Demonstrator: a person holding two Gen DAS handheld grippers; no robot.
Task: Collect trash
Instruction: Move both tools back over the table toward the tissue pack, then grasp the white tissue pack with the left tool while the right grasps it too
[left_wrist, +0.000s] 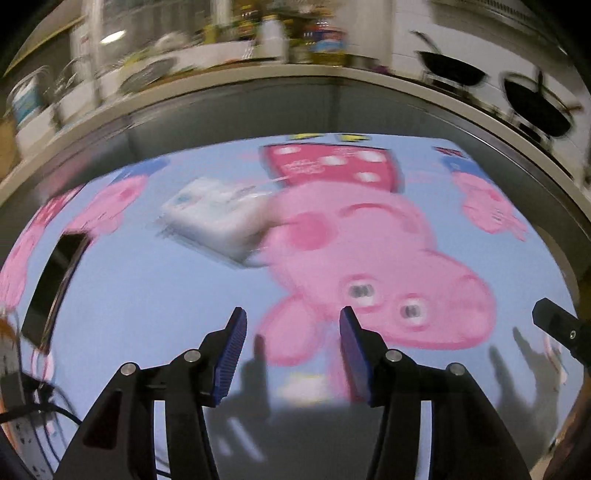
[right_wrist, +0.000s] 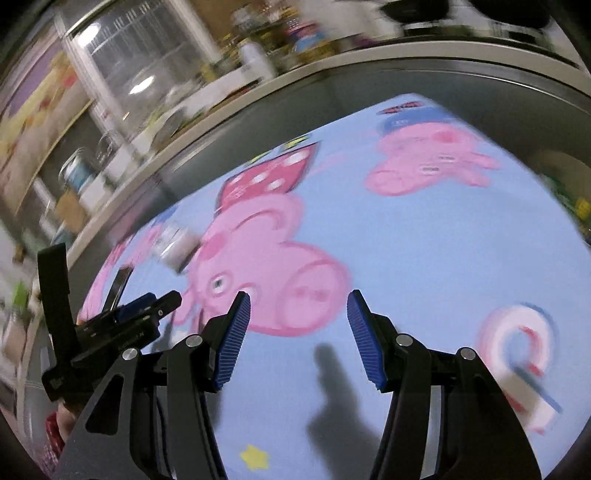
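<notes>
Where both views blur, left claw (left_wrist: 291, 314) and right claw (right_wrist: 299, 297) stand open, nothing between the jaws, low in frame over the cartoon-pig tabletop (left_wrist: 147, 295). White packet (left_wrist: 218, 218) lies centre-left beyond; striped wrapper (right_wrist: 517, 354) lower right. Pans (left_wrist: 450, 72) upper right.

1. The white, boxy packet (left_wrist: 218, 218) on the light-blue cartoon-printed tablecloth (left_wrist: 147, 295) is smeared by motion blur; its print cannot be read.
2. The flat black rectangular object (left_wrist: 55, 284) is blurred beyond identification.
3. The cluttered shelf (left_wrist: 221, 48) is blurred.
4. The red-and-white round object (right_wrist: 524, 365) is blurred beyond identification.
</notes>
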